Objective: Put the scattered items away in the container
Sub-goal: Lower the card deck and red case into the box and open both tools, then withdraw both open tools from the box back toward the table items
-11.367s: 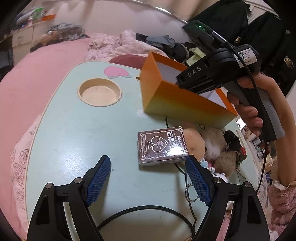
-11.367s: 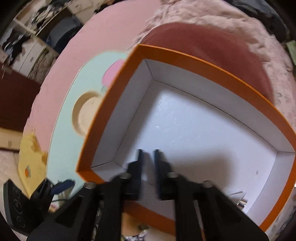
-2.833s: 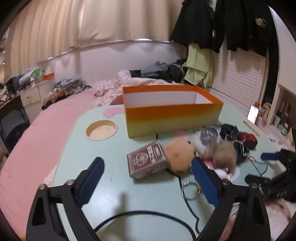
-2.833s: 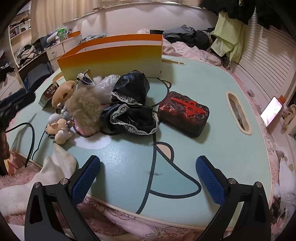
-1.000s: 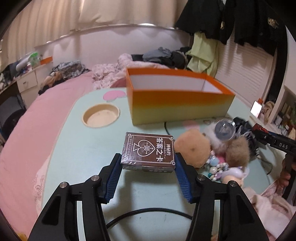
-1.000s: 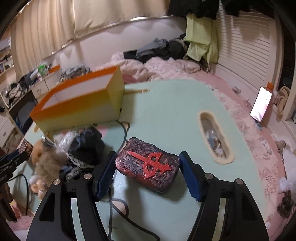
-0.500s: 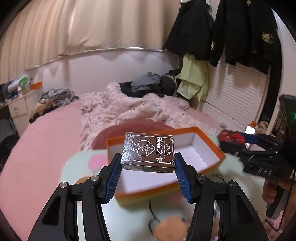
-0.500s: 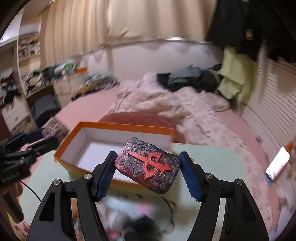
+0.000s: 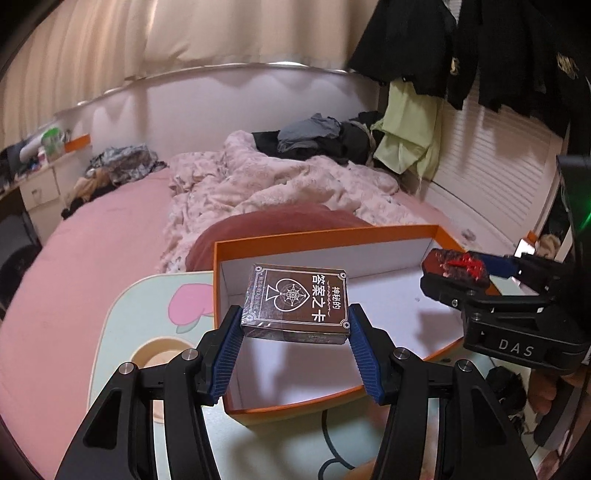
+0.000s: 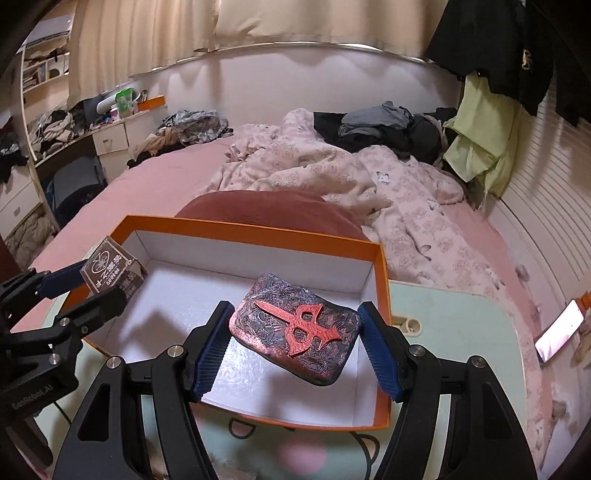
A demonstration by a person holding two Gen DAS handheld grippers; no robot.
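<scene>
Bedroom. Pale mint table (image 10: 461, 325) w/ cartoon print and a round cup recess (image 9: 159, 350) at 8 o'clock in my left view. Behind it a pink bed (image 10: 155, 184) w/ a rumpled floral blanket (image 10: 369, 184), dark red cushion (image 10: 266, 206) just past the box. Cream curtains (image 10: 147, 33) up top, dark jackets (image 9: 480, 44) hanging at 1 o'clock, a cluttered desk (image 10: 55, 140) at 10 o'clock. A phone (image 10: 559, 332), screen lit, lies at 3 o'clock in the right view, off the table edge.

Orange box (image 10: 382, 314), white inside, sits open on the table; nothing lies on its floor, only shadows. Cable (image 9: 328, 428) trails on the table below it at 6 o'clock.

My left gripper (image 9: 295, 332) is clamped on a card deck (image 9: 299, 299): brown, flat, glossy wrap, white spade emblem + printed characters, held level above the box's left part. My right gripper (image 10: 295, 339) grips a tin (image 10: 295, 328): rounded rectangle, dark embossed swirl surface, raised red dagger-like emblem, tilted down at its right end, above the box interior. Blue ribbed pads (image 10: 210, 354) press both sides. Each gripper shows in the other's view over the box; the two are apart, not touching. Box walls look like smooth card, matte.
</scene>
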